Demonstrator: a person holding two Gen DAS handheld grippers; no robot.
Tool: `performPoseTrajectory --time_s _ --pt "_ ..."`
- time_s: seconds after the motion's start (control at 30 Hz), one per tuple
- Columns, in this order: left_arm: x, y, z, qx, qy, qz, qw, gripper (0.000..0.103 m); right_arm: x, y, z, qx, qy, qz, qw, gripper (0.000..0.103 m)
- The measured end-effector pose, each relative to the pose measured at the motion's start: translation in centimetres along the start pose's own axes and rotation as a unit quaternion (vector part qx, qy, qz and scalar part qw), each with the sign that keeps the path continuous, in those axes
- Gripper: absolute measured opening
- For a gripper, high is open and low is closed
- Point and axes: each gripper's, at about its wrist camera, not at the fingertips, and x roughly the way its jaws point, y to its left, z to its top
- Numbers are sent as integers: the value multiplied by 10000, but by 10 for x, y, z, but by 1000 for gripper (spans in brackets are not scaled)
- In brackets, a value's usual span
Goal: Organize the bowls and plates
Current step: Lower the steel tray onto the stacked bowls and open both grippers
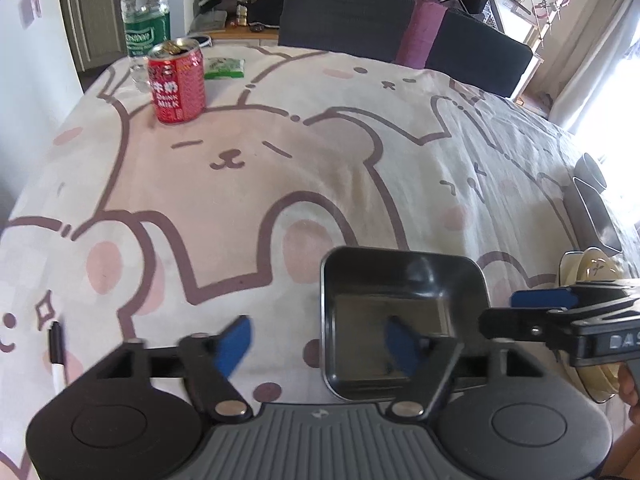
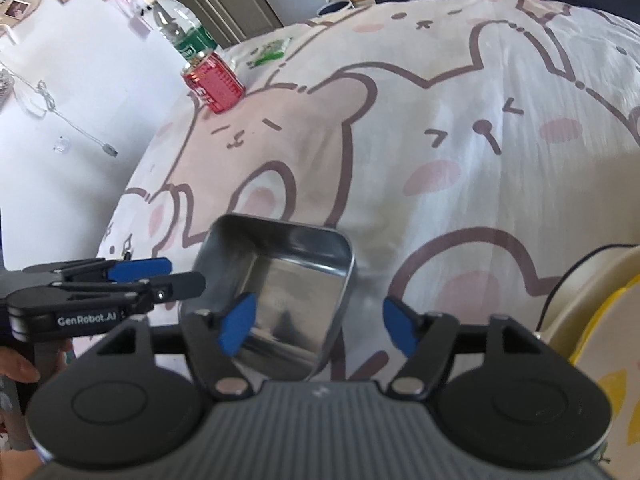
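Observation:
A square steel tray sits on the bear-print tablecloth, near its front edge. My left gripper is open and straddles the tray's left wall, one blue pad inside and the other outside, neither pressing. In the right wrist view my right gripper is open astride the right wall of the tray. Each gripper shows side-on in the other's view: the right gripper, the left gripper. A cream plate with a yellow rim lies at the right, and cream dishes show behind the right gripper.
A red milk can, a water bottle and a green packet stand at the far left. A marker pen lies near left. Dark dishes sit at the right edge. Dark chairs line the far side.

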Motion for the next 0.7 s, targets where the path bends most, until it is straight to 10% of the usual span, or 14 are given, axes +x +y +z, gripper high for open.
performPoseTrajectory --time_s 0.17,0.7 --pt "-6 0 3 -17 -198 148 9997 103 -15 0 0 -210 -372 7 9991 103" --pt "3 -97 51 436 -689 -330 9961 103 -103 -104 0 461 -1381 -581 9876 103"
